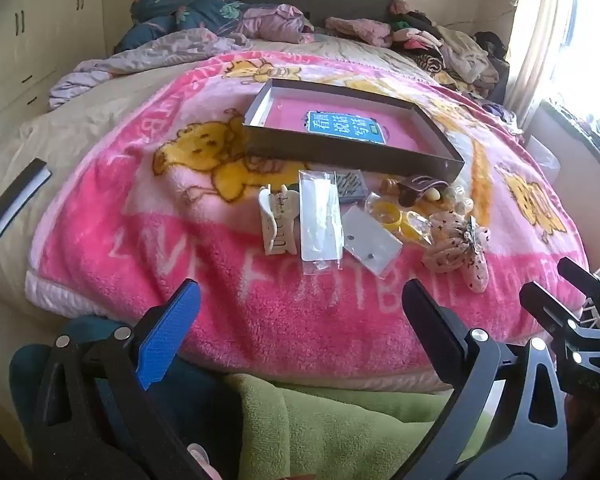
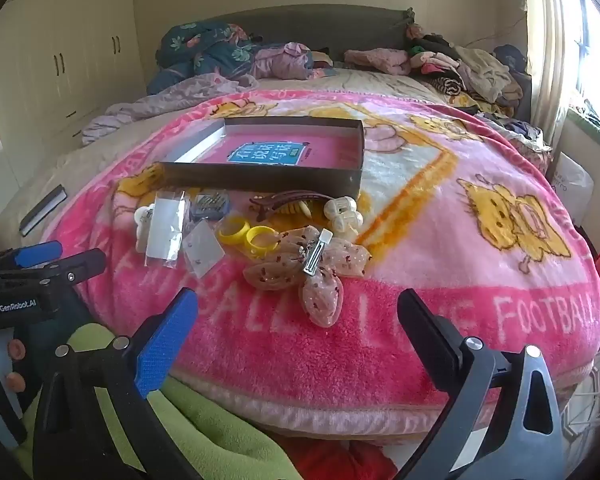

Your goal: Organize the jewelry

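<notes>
**Two wide-spread grippers over a bed strewn with hair pieces**

Two grippers hang at the near edge of a bed, both spread wide with nothing between the fingers. The left gripper (image 1: pixel 300 320) points down toward a cream claw clip (image 1: pixel 278 220) and some clear plastic sleeves (image 1: pixel 320 220); the right gripper (image 2: pixel 298 322) points at a spotted fabric bow clip (image 2: pixel 308 268), its metal clasp facing up.

A pink fleece blanket (image 2: pixel 420 320) printed with yellow cartoon bears covers the bed. White letters woven into it read "FOOTBALL" in the right wrist view; the rest of the wording is cut off or folded. Beyond the blanket lie rumpled bedding, a dark floral quilt (image 2: pixel 204 52) and a heap of clothes (image 2: pixel 468 68) against a grey headboard. Cream wardrobe doors (image 2: pixel 60 60) run along the left wall and a bright window with a pale curtain fills the right. A green fleece cloth (image 2: pixel 204 432) lies below the grippers.

An open shallow dark box (image 2: pixel 260 178) sits on the blanket behind the pieces, its floor pink with a blue label of Chinese characters I cannot read surely. Just in front of it lie a brown hair clip (image 2: pixel 284 200), pearly white clips (image 2: pixel 342 212), two yellow rings (image 2: pixel 246 234) and a small grey packet (image 2: pixel 210 204), all outside the box. The left gripper's body, seen from the right wrist, bears "GenRobot.AI".
</notes>
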Available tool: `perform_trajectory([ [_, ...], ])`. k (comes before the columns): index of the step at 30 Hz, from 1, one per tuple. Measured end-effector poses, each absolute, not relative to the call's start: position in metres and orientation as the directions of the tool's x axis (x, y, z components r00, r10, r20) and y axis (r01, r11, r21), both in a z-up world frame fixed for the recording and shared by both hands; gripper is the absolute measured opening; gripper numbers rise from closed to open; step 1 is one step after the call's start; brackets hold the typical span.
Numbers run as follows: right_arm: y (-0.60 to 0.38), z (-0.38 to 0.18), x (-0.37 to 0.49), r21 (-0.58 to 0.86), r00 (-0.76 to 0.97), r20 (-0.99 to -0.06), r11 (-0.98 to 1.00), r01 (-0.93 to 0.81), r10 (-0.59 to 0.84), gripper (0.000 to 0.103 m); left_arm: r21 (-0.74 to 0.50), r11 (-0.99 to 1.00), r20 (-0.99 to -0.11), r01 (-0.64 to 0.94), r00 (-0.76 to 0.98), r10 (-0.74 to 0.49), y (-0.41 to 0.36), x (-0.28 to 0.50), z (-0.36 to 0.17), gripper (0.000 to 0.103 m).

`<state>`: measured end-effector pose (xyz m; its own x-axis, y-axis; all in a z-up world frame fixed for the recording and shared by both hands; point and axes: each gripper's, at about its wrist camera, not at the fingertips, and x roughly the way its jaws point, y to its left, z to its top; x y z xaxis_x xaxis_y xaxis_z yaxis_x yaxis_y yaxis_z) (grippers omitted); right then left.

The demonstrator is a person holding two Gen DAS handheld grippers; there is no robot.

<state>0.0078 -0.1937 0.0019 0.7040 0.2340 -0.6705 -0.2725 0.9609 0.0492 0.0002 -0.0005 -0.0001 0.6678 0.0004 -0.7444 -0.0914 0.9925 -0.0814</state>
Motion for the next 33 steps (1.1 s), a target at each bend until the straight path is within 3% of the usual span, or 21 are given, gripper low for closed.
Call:
perform_trajectory([
  [33,-0.194,0.001,0.008,0.068,0.695,-0.671,0.955,-0.29,0.259,0.097,-0.093,0.991,-0.732,-0.095,0.681,-0.004,0.008,-0.002,0.011,0.092],
])
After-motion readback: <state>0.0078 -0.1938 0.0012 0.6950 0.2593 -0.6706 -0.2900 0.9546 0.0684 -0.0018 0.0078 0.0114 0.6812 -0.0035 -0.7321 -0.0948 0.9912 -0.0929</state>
